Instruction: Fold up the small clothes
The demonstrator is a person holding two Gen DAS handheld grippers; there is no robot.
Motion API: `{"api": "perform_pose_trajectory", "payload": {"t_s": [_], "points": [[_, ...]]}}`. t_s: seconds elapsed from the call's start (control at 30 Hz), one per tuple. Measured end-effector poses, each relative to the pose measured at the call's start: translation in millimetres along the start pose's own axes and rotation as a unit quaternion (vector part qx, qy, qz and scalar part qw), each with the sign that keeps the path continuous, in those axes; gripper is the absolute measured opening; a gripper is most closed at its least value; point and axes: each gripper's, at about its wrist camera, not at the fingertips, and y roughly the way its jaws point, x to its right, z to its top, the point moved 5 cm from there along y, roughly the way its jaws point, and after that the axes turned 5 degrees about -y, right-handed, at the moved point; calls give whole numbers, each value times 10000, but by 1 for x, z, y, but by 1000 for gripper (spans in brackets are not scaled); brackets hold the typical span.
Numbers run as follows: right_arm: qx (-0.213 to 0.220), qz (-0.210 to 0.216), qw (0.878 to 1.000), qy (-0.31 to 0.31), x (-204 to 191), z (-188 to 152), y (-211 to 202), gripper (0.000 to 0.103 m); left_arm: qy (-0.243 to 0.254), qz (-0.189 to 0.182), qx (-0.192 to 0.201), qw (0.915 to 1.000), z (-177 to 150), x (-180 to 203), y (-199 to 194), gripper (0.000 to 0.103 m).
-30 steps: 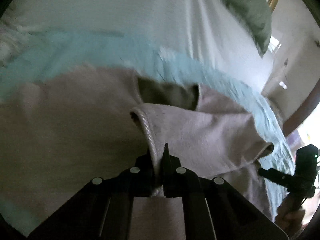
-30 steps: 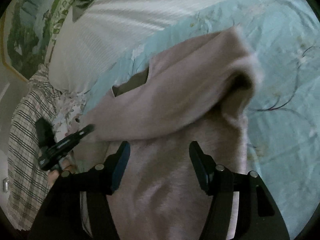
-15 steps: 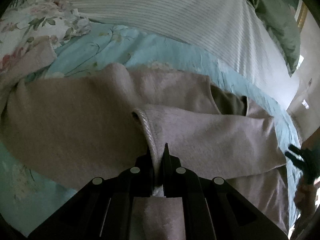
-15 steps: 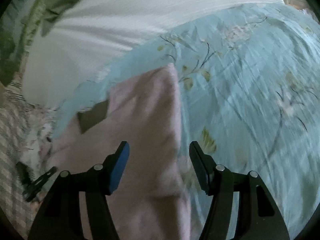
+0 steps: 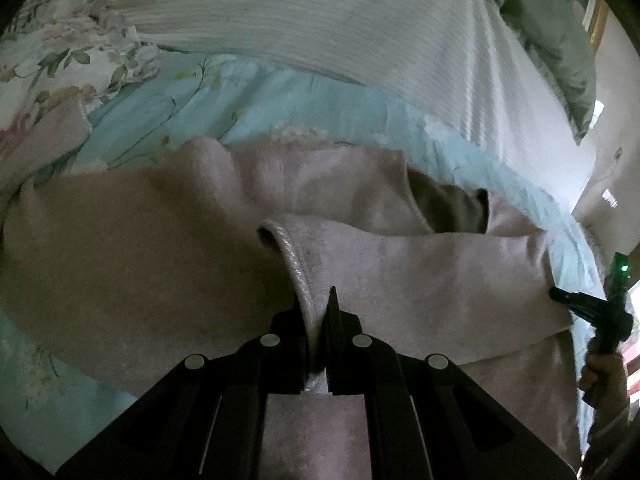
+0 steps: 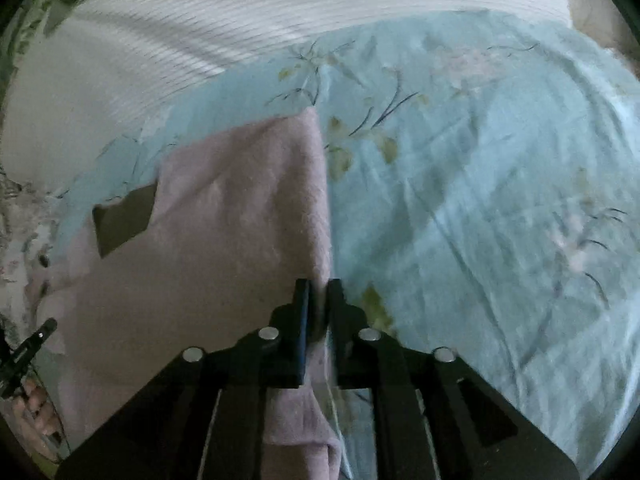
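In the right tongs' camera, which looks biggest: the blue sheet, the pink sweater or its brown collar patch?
1. Blue sheet
2. Pink sweater, though it lies nearer the camera
3. Brown collar patch, much the smallest

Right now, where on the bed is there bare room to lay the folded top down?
Free: the teal floral sheet right of the pink top, up to the white striped blanket. Crowded: the left side, where floral bedding and other pink fabric lie.
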Motion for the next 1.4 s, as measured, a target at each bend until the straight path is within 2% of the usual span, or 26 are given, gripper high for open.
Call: {"api": "perform_pose_trajectory", "payload": {"t_s": [0.07, 0.1, 0.13, 0.17, 0.2, 0.23, 0.4, 0.47, 0.5, 0.53, 0.6, 0.63, 0.67, 0.73, 0.77, 0.83, 0.87, 0.93, 1.03, 1.07, 1.1, 1.13, 1.17, 1.2, 1.27, 1.4], "points": [[354, -108, 9993, -68, -10, -4, -22, 15, -67, -8, -71, 10000, -2, -4, 5, 5], [470, 27, 9988, -129, -20, -5, -28, 16, -111, -26, -83, 9999, -3, -6, 6, 5], [478, 240, 9981, -295, -33, -10, -32, 23, -153, -38, -98, 9998, -4, -8, 8, 6], [320, 396, 9972, -546, -48, -17, -28, 30, -179, -38, -123, 9998, -4, -9, 9, 6], [158, 450, 9965, -686, -55, -24, -22, 43, -199, -20, -154, 9997, -5, -10, 12, 6], [-94, 324, 9965, -769, -57, -32, -10, 46, -209, 5, -177, 9996, -6, -12, 13, 7], [15, 392, 9991, -126, -40, -38, -26, 46, -433, 239, -9, 9988, -5, -43, -5, 15], [79, 730, 9973, -73, -49, -43, -39, 56, -560, 497, 143, 9971, -1, -67, -21, 13], [96, 909, 9958, -93, -54, -48, -45, 64, -580, 597, 192, 9963, 0, -76, -27, 15], [93, 1110, 9937, -159, -64, -56, -53, 67, -597, 756, 254, 9950, 3, -87, -33, 19], [25, 1346, 9904, -309, -84, -68, -57, 68, -674, 1151, 386, 9903, 13, -110, -45, 39], [-85, 1529, 9874, -389, -99, -77, -56, 69, -712, 1408, 453, 9864, 19, -121, -50, 57], [-159, 1629, 9856, -418, -106, -85, -57, 69, -718, 1607, 549, 9829, 24, -129, -53, 67], [-341, 1816, 9818, -440, -120, -103, -59, 70, -624, 1993, 696, 9755, 37, -142, -58, 73], [-406, 1846, 9810, -436, -124, -109, -58, 70, -493, 2318, 727, 9688, 47, -149, -57, 78], [-547, 1893, 9795, -423, -132, -114, -51, 70, -139, 2832, 783, 9557, 62, -159, -52, 79], [-601, 1936, 9783, -415, -137, -116, -49, 70, 191, 3255, 746, 9424, 72, -165, -43, 80], [-639, 1961, 9777, -401, -143, -116, -47, 70, 524, 3650, 621, 9274, 83, -174, -29, 80], [-656, 1927, 9784, -366, -142, -113, -46, 70, 729, 3977, 385, 9138, 100, -196, -3, 80], [-666, 1916, 9786, -354, -139, -113, -48, 70, 721, 4011, 364, 9125, 104, -201, 3, 79], [-682, 1879, 9792, -345, -139, -112, -46, 70, 676, 4011, 359, 9129, 108, -207, 6, 76], [-690, 1866, 9794, -342, -138, -113, -47, 70, 614, 3985, 370, 9144, 113, -211, 7, 59], [-692, 1868, 9794, -339, -138, -113, -47, 70, 464, 3863, 371, 9205, 118, -218, 7, 22], [-688, 1880, 9792, -341, -139, -113, -48, 70, 324, 3728, 341, 9267, 122, -222, 6, 7], [-653, 1930, 9783, -371, -141, -112, -50, 70, -177, 3137, 486, 9481, 128, -229, -8, 5], [-594, 2089, 9753, -409, -147, -114, -54, 70, -648, 2141, 897, 9705, 124, -218, -45, 4]]}}
